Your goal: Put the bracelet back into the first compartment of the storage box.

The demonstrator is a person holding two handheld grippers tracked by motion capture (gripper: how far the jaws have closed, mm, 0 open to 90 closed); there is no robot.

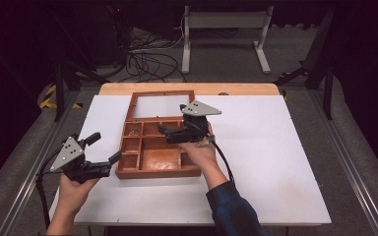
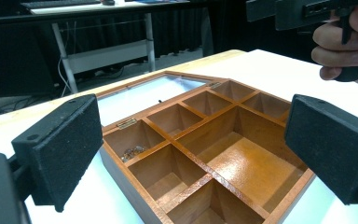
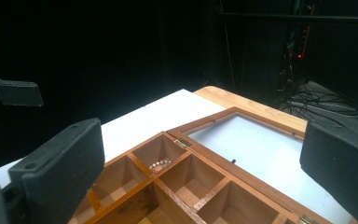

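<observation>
A: Where's the wooden box point(image 1: 150, 147)?

B: Centre of the high view, a little left, on the white table point(image 1: 275, 162). Its glass-paned lid point(image 1: 160, 104) lies folded flat behind it, toward the top of the frame, on small brass hinges point(image 2: 127, 123)

A: And the grippers?

B: The right gripper point(image 1: 163, 132) hangs over the box's upper compartments with its jaws wide apart and nothing between them. The left gripper point(image 1: 114, 158) sits at the box's lower left corner, jaws also spread, the corner just between them but the pads not pressing, as far as I can tell

A: Why there?

B: Probably to steady the box while the other hand works inside

A: Anything in it?

B: A little beaded chain point(image 3: 160, 163) in the upper left cell. The box is reddish, glossy wood split by thin dividers; the foam pads point(image 2: 65, 144) are matte black and grainy
</observation>
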